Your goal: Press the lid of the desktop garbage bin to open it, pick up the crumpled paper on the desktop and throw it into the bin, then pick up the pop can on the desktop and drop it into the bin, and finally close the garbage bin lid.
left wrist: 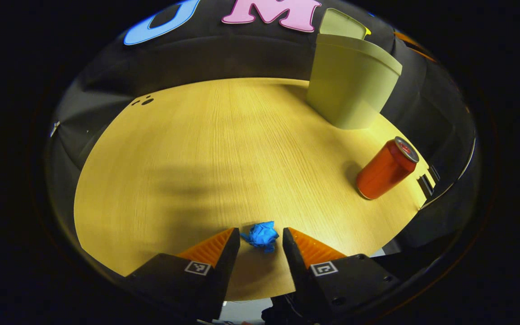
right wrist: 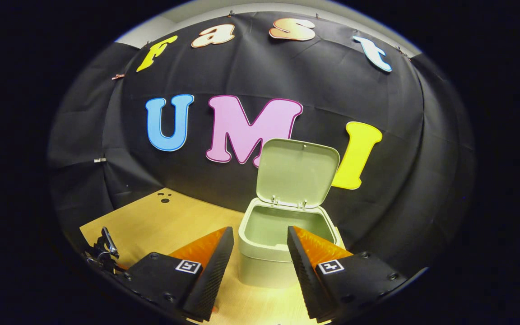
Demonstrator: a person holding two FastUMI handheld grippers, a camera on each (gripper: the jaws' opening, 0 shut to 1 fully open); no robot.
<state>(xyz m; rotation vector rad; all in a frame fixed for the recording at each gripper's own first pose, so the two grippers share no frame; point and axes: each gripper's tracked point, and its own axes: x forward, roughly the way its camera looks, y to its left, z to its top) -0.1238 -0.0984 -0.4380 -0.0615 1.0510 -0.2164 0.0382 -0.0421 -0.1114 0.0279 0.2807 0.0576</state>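
Note:
In the left gripper view a blue crumpled paper (left wrist: 261,235) lies on the wooden table (left wrist: 224,149), just between the tips of my open left gripper (left wrist: 261,237); I cannot tell if a finger touches it. An upright red pop can (left wrist: 386,168) stands at the right, and the pale green bin (left wrist: 351,83) stands behind it near the wall. In the right gripper view the bin (right wrist: 282,239) is close ahead with its lid (right wrist: 297,172) raised upright and its inside bare. My right gripper (right wrist: 260,243) hangs open in front of the bin with nothing between its fingers.
Small dark holes (left wrist: 142,101) mark the far left of the table top. A metal clamp-like piece (right wrist: 104,248) sits at the table's left edge in the right gripper view. The black cloth wall runs close behind the bin.

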